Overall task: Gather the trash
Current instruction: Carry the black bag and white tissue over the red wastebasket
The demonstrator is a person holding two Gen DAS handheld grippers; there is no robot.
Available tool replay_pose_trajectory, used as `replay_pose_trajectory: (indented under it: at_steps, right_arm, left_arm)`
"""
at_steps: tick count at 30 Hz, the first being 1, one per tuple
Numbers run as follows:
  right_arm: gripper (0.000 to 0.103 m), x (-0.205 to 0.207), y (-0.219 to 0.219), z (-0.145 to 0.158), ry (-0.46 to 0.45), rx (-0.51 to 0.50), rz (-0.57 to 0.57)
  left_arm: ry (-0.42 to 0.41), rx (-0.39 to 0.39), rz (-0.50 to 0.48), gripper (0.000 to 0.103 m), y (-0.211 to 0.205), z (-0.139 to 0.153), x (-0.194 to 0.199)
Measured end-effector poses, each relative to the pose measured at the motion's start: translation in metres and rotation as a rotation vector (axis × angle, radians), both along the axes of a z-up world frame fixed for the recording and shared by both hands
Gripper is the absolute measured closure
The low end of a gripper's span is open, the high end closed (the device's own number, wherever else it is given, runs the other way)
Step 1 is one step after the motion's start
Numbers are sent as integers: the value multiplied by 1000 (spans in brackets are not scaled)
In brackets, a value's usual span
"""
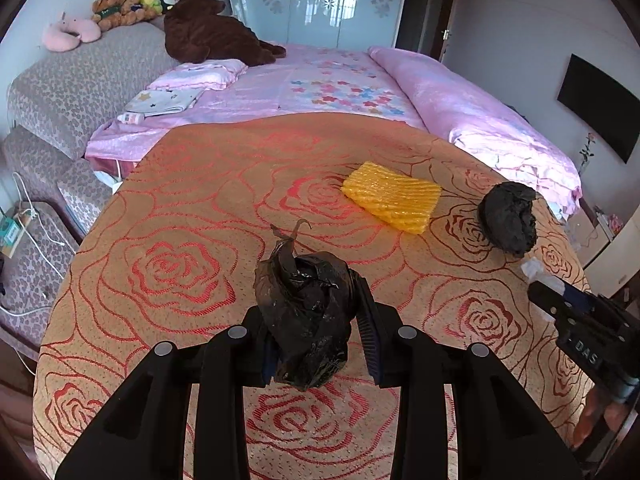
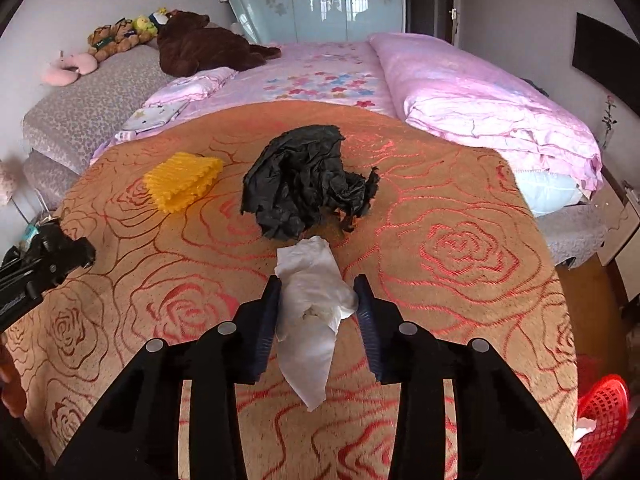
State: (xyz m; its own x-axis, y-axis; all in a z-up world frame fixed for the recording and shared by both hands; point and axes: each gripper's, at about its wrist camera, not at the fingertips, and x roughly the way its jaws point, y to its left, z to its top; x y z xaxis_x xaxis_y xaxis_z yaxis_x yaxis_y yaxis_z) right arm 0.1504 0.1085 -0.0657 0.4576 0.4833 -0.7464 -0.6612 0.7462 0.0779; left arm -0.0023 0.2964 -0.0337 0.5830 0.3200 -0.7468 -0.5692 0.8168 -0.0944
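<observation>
My left gripper [image 1: 311, 292] is shut on a crumpled black plastic bag [image 1: 308, 320], held just above the orange rose-patterned blanket [image 1: 180, 208]. Between the pads of my right gripper [image 2: 318, 284] sits a white tissue wad [image 2: 310, 320], touched on both sides; its tail hangs down toward the camera. Just beyond the tissue a crumpled black paper [image 2: 300, 184] lies on the blanket, and a yellow ribbed foam sheet [image 2: 182, 180] rests further left. In the left wrist view the foam sheet [image 1: 392, 196] and black paper [image 1: 508, 220] lie ahead to the right, with the right gripper [image 1: 540, 280] at the edge.
A red mesh basket [image 2: 600, 412] stands on the floor off the blanket's right corner. A pink duvet [image 2: 480, 96] is heaped along the bed's right side, with pillows and plush toys [image 1: 212, 32] at the head. The left gripper [image 2: 52, 260] shows at the left edge.
</observation>
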Motion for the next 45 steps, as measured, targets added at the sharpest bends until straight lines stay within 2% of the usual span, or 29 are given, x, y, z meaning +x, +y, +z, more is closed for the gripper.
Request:
replay_pose_trajectory:
  at_steps: [17,33,45]
  right_arm:
    - [66,-28,-63,31,-47,82,-88]
    - [66,-29,-115,49,-77,119,-179]
    - [66,-26,-149,55,-92,113,-245]
  left_arm:
    - [-28,40,-89,71,-44,15,4]
    - [-36,58,-218,71,-99,22,20]
    - [-81,-18,-330,71,-122,27,28]
